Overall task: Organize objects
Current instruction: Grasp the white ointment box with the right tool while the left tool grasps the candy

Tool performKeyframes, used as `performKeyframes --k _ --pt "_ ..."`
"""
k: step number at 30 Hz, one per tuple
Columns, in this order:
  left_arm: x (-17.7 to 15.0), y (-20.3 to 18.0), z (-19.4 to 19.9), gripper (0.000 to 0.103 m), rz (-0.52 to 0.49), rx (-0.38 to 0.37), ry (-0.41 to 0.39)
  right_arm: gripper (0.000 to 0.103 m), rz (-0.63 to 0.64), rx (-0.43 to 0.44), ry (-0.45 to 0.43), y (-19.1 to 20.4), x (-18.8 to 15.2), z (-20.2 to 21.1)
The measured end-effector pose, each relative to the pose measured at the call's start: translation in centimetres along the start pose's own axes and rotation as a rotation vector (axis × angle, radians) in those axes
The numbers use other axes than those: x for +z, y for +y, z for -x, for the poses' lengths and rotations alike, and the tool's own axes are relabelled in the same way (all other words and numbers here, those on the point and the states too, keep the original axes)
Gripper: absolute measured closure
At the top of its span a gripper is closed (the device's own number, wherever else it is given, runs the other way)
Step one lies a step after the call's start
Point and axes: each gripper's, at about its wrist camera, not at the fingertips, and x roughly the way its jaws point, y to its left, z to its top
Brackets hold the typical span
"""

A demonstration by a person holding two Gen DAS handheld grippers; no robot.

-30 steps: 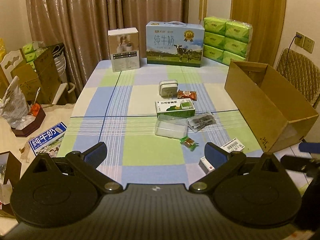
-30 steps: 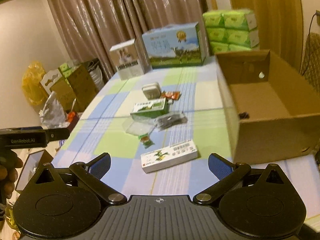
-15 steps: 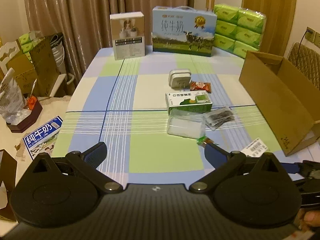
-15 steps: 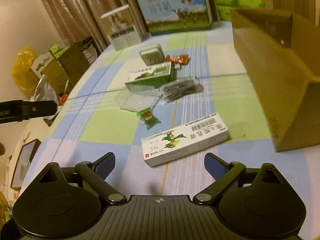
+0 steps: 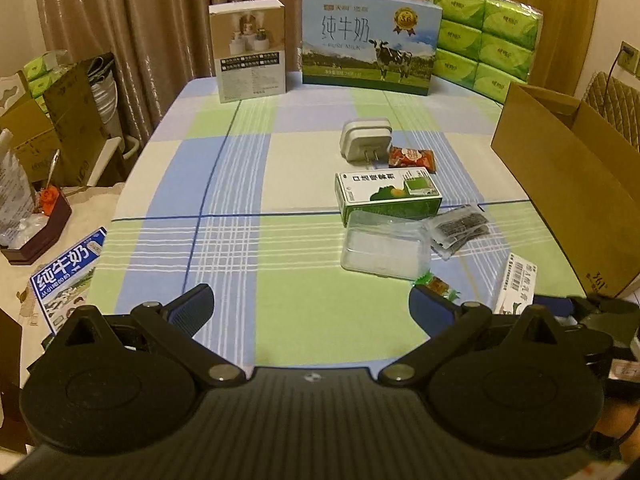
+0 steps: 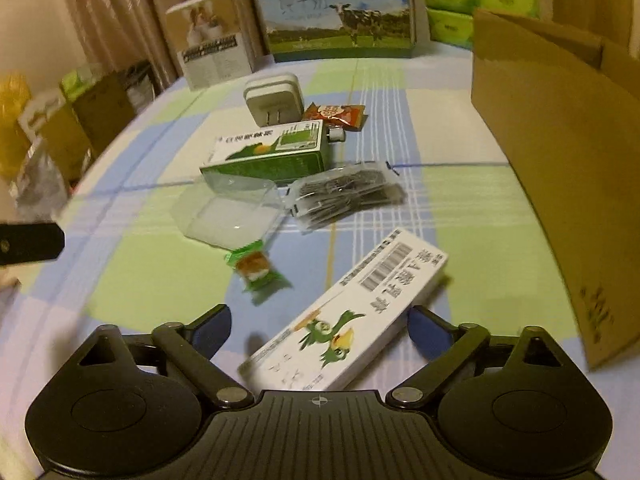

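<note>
— Grippers?
— Right gripper [image 6: 318,328] straddles the white box [image 6: 348,316] lying on the counter [image 6: 160,272], jaws closing, pads not yet touching. Left gripper [image 5: 310,312] hangs wide open, empty.
— Cardboard box [image 6: 560,152]?
— Just right of it.

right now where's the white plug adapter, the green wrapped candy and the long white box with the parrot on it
white plug adapter [image 6: 273,98], right wrist view, on its front face above the prongs
green wrapped candy [image 6: 256,267], right wrist view, on the brown middle
long white box [image 6: 352,312], right wrist view, on its top face by the parrot
</note>
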Motion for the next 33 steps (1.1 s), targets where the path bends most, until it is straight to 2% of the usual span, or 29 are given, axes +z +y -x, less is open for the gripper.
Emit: performKeyframes --k 2,4,5,6,13,15,19,21,24,33 --pt "-0.1 -0.4 -0.4 0.001 0.001 -0.012 0.008 0.043 0.029 0.01 0.01 -0.5 -0.2 0.0" --pt "-0.1 -0.9 -0.6 0.001 -0.004 -0.022 0.01 0.053 0.062 0.02 0.007 -1.0 -0.4 0.3" --pt "-0.1 -1.2 -0.8 0.001 -0.009 -0.028 0.015 0.063 0.081 0.014 0.006 -1.1 -0.4 0.5" --pt "-0.2 -1.5 -1.0 0.001 -0.013 -0.034 0.019 0.067 0.094 0.01 0.004 -1.4 -0.4 0.7" --pt "-0.4 -5.0 -2.5 0.004 -0.055 -0.106 0.028 0.068 0.102 -0.034 -0.014 -4.3 0.4 1.7" --pt "-0.5 -6.1 -3.2 0.013 -0.068 -0.128 0.035 0.068 0.081 -0.032 -0.006 -5.1 0.3 1.5" --pt "-0.7 -8.0 -4.9 0.023 -0.069 -0.147 0.034 0.067 0.052 -0.017 -0.015 -6.6 -0.1 1.4" --pt "-0.8 -8.6 -5.9 0.036 -0.052 -0.155 0.033 0.068 0.047 -0.016 -0.025 -6.9 -0.1 1.4" --pt "-1.1 -9.4 -7.2 0.05 -0.058 -0.144 0.028 0.068 0.042 -0.021 -0.032 -7.2 -0.2 1.4" --pt "-2.1 -10.3 -9.5 0.059 -0.11 -0.087 0.008 0.067 0.046 -0.012 -0.035 -7.2 0.0 0.8"
